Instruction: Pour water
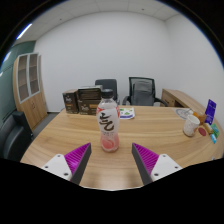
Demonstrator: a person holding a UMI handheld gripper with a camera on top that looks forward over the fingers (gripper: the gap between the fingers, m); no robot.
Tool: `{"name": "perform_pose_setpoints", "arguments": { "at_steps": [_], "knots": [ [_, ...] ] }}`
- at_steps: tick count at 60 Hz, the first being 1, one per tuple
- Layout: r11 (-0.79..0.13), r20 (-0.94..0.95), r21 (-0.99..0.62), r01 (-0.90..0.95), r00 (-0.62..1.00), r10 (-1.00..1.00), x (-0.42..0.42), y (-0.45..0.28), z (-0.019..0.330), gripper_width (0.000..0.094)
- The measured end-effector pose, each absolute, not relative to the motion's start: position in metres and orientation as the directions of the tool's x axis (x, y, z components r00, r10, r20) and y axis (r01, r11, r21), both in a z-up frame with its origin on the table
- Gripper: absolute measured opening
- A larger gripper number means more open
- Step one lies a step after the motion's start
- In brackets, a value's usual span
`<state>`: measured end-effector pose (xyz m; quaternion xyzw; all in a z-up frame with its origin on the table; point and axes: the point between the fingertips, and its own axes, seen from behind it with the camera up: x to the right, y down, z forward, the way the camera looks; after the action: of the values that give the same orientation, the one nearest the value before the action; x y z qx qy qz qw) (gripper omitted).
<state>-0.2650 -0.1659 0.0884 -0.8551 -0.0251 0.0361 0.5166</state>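
Observation:
A clear plastic bottle (107,124) with a white cap, a label with dark lettering and pink liquid in its lower part stands upright on the wooden table (150,130). It is just ahead of my fingers, roughly midway between them. My gripper (111,160) is open, its two magenta pads (77,158) spread wide with nothing between them. A white cup (190,125) stands at the right side of the table.
Colourful small items (208,122) and a purple box sit by the cup at the table's right end. A brown box (82,100) and papers lie at the far side. Two black office chairs (143,92) stand beyond, a wooden cabinet (30,88) at the left wall.

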Motion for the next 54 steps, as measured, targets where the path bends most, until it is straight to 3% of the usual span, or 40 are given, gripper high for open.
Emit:
{"name": "perform_pose_setpoints", "arguments": {
  "at_steps": [15,23,34,42,48,54],
  "knots": [
    [-0.397,-0.069,-0.917,-0.040,0.996,0.058,-0.280,-0.065,0.070,0.0795],
    [-0.359,-0.070,-0.932,-0.047,0.996,0.053,-0.285,-0.046,0.065,0.0502],
    [-0.339,-0.087,-0.938,-0.068,0.995,0.042,-0.286,-0.042,0.065,0.0322],
    [-0.354,-0.113,-0.932,-0.082,0.991,0.069,-0.290,-0.046,0.066,0.0314],
    [-0.349,-0.208,-0.923,-0.164,0.974,0.093,-0.278,-0.041,0.097,0.0314],
    [-0.341,-0.432,-0.863,-0.373,0.895,0.113,-0.270,-0.037,0.145,0.0313]
  ]
}}
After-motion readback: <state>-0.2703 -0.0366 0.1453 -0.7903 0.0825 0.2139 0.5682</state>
